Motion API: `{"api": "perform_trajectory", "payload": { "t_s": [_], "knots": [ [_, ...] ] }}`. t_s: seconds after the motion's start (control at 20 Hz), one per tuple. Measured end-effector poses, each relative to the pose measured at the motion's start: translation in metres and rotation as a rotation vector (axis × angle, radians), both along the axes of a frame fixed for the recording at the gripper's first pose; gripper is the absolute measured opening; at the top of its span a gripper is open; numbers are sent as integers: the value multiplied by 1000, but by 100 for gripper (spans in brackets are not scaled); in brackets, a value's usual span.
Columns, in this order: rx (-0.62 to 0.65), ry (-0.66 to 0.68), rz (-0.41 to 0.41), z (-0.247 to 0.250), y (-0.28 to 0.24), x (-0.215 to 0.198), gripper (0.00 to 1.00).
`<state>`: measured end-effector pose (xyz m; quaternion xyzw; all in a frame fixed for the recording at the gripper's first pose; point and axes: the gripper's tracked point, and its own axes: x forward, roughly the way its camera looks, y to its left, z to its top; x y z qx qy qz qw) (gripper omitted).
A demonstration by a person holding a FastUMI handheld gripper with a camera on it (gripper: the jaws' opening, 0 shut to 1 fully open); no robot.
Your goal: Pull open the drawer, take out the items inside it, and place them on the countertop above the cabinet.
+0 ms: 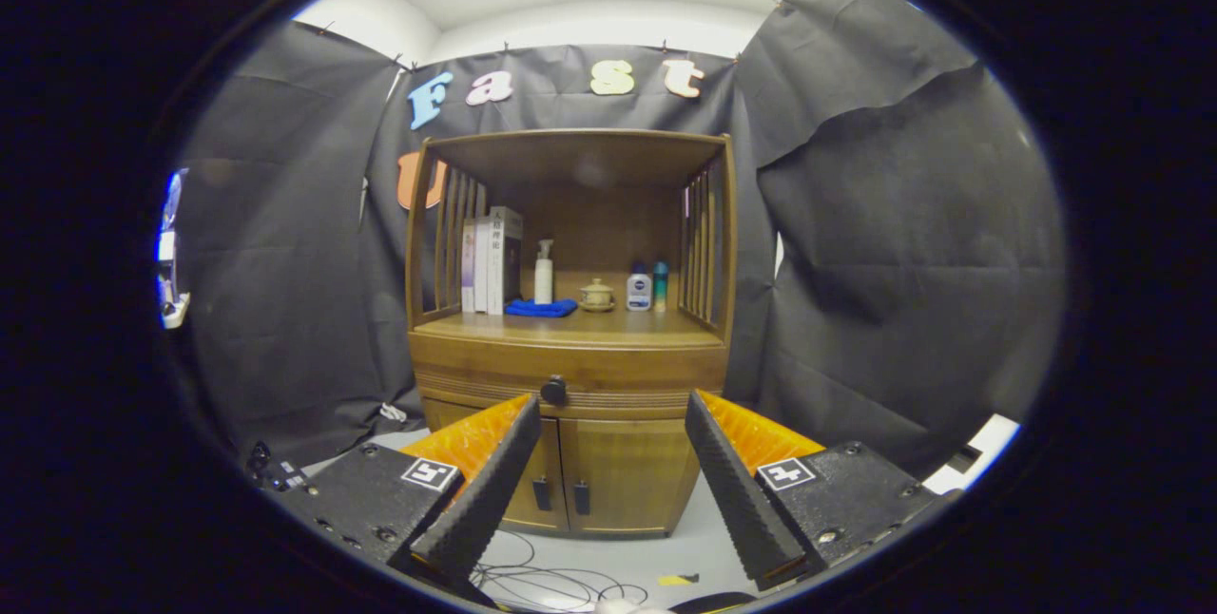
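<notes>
Since the drawer (570, 388) is fully shut and your gripper (613, 476) is sitting well back from the cabinet (570, 424) with its fingers spread wide and nothing between them, you're basically at the approach stage, so no rush. The thing to aim for is that dark round knob (553, 391) in the middle of the drawer front, just under the countertop (570, 327). From here it sits just beyond the tip of your left finger, so I'd guess you want to nudge left a bit as you go in, so the knob ends up centred between the fingers and not off to one side.

Close on the knob squarely, both fingers on it, then pull straight back along the drawer's travel. If you pull at an angle, my bet is a small round knob like that slips out.

Also worth noting the countertop already has stuff on it: books (490, 262), a blue cloth (540, 308), a pump bottle (544, 274), a little lidded cup (596, 294) and two small bottles (647, 288). The front strip looks bare, so plan to drop things there. Can't see what's in the drawer yet.
</notes>
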<state>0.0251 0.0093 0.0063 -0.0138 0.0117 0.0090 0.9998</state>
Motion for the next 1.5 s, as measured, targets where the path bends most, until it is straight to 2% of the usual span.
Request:
{"api": "perform_trajectory", "payload": {
  "t_s": [0.25, 0.65, 0.95, 1.2, 1.35, 1.5],
  "knots": [
    [-21, -26, 20, 17, 16, 45, 99],
    [-20, -23, 34, 3, 56, 159, 100],
    [-6, 68, -3, -64, 70, 240, 99],
    [16, 131, -20, -107, 75, 282, 97],
    [23, 160, -13, -120, 80, 292, 95],
    [-6, 150, -2, -127, 86, 297, 78]
  ]
}}
